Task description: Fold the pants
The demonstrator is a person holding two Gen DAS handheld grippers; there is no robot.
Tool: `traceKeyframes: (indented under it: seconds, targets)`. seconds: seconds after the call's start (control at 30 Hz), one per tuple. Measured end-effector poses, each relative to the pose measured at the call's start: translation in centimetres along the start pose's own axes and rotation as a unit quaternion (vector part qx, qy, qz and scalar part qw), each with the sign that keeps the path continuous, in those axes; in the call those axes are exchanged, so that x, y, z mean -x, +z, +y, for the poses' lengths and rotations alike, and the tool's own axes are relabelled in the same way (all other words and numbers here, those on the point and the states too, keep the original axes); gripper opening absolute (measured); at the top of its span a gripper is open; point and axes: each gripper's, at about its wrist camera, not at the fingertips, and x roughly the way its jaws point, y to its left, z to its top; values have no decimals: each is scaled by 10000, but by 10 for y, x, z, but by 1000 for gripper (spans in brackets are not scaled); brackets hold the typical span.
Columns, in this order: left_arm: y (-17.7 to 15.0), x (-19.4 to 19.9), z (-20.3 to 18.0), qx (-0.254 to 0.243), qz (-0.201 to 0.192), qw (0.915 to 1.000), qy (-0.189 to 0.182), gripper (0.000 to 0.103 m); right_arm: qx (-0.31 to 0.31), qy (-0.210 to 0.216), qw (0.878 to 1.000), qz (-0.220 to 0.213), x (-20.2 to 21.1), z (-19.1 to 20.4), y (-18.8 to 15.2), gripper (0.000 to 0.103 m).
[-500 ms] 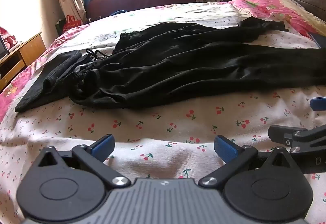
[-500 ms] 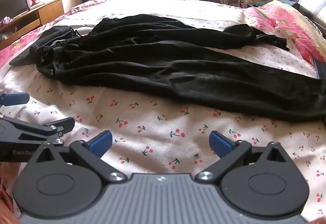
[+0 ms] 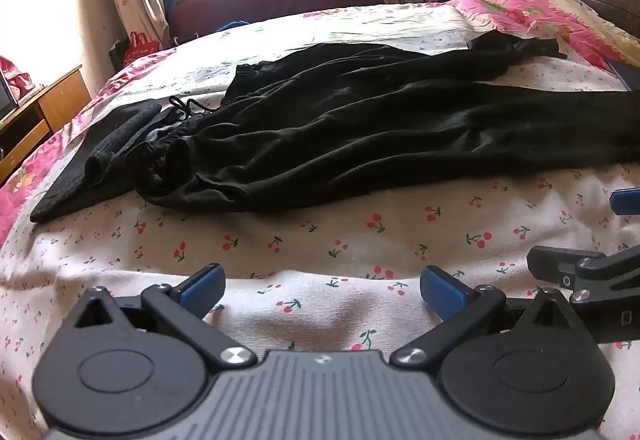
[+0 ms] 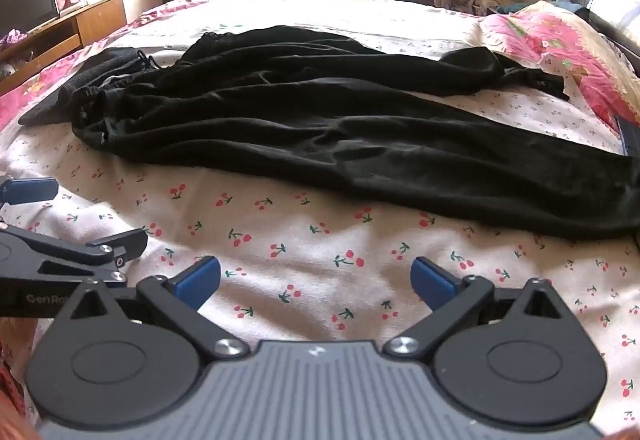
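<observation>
Nearest, the left gripper (image 3: 322, 290) and right gripper (image 4: 316, 280) hover spread wide, grasping nothing, above the cherry-print sheet (image 3: 320, 240). Beyond, the black pants (image 3: 360, 135) lie lengthwise left-to-right, waistband left, legs pointing right.

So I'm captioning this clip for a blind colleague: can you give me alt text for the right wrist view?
Black pants lie spread, unfolded, across a bed with a cherry-print sheet, waistband to the left. The right gripper is open in the foreground over bare sheet, touching nothing; the left gripper juts in at the left edge, also open.
</observation>
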Motion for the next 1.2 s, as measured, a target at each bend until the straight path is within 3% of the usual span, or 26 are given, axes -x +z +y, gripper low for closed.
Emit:
traceKeyframes:
  seconds: [1.2]
  targets:
    - [-2,1,-1,16,12,9999,-138,103,-58,-139,9999,59,-3,-6,0,100]
